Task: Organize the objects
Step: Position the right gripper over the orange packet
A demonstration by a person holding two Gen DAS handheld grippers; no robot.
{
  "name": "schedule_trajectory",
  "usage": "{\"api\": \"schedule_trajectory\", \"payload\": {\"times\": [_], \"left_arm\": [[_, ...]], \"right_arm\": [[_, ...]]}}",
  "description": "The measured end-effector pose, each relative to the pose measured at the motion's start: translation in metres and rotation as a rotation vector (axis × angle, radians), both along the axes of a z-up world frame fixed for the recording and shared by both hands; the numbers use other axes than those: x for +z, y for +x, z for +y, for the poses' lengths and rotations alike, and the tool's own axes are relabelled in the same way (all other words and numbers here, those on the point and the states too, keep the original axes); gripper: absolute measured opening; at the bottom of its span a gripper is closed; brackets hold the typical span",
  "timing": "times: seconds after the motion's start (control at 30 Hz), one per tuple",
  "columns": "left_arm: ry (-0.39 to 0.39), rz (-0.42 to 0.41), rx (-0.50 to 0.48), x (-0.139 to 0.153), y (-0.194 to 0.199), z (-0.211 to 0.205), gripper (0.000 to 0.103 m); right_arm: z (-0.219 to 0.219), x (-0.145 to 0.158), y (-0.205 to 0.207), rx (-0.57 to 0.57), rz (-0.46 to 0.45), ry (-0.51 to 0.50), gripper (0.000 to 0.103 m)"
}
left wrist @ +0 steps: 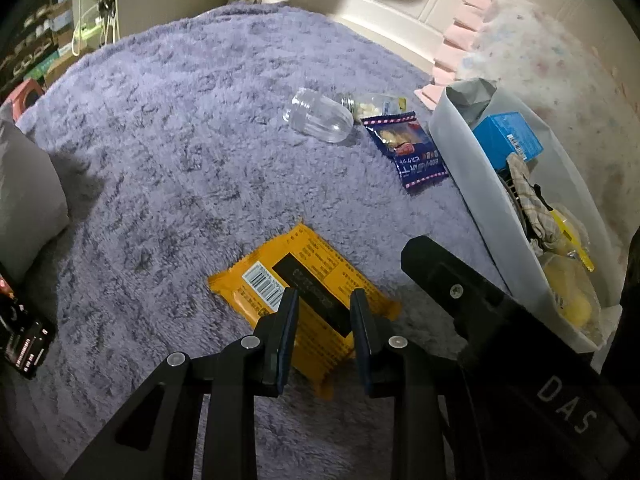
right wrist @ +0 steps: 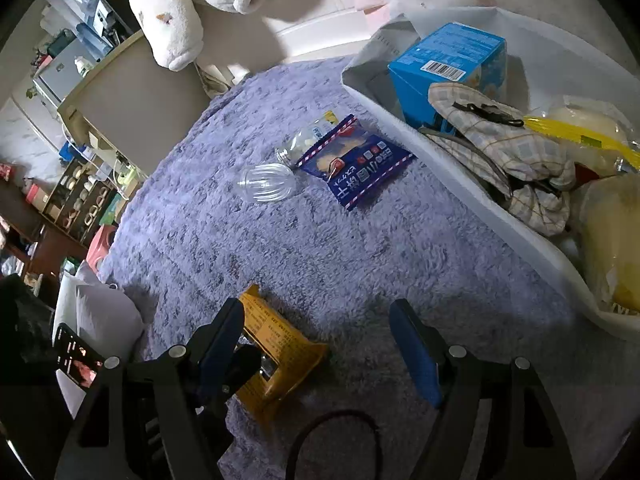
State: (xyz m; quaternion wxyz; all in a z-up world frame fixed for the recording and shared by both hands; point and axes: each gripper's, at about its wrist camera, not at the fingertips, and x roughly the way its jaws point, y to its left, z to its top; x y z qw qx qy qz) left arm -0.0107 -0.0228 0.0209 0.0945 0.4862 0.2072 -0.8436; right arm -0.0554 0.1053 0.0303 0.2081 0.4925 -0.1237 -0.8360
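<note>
Nearest the left wrist camera, the left tool [left wrist: 324, 300] hung over an orange-yellow snack packet [left wrist: 304, 292], its dark pads narrowly parted on either side of the packet's black central panel; whether the pads touched the wrapper could not be told. The packet lay flat on a shaggy lavender blanket [left wrist: 180, 152], showing a white barcode label and rows of fine print too small to read. Beside it, the body of the other tool bore the white letters "DAS".

The right tool [right wrist: 316, 320] stood with its blue-padded fingers wide apart and nothing between them, above bare blanket just right of the same crinkled packet [right wrist: 280, 352].

Farther off on the blanket lay a clear ribbed plastic cap [left wrist: 318, 114], dome-shaped, touching a small transparent bottle [left wrist: 372, 105] with pale pieces inside. Just beside these lay a navy blue foil snack bag [left wrist: 412, 152], edged with red and white stripes and printed with white East Asian characters.

Along the right ran a translucent white plastic bin [left wrist: 460, 160], holding a light blue carton [right wrist: 444, 68] with a barcode, a checked cloth pouch [right wrist: 504, 148] and yellowish soft packages [left wrist: 572, 292]. A phone [left wrist: 24, 340] with a lit screen lay at the left edge, near a grey pillow [left wrist: 24, 188].
</note>
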Motion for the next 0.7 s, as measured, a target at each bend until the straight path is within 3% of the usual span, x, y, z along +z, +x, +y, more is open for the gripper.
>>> {"api": "schedule_trajectory", "payload": {"times": [0.43,0.7], "left_arm": [[-0.015,-0.021,0.000,0.0002,-0.0014,0.0008,0.025],[-0.002,-0.049,-0.050,-0.0058,-0.0058,0.0073,0.025]], "right_arm": [[-0.0018,-0.0014,0.0000,-0.001,-0.026,0.013,0.075],[-0.0061,-0.0006,0.0026,0.014,-0.011,0.032,0.075]]}}
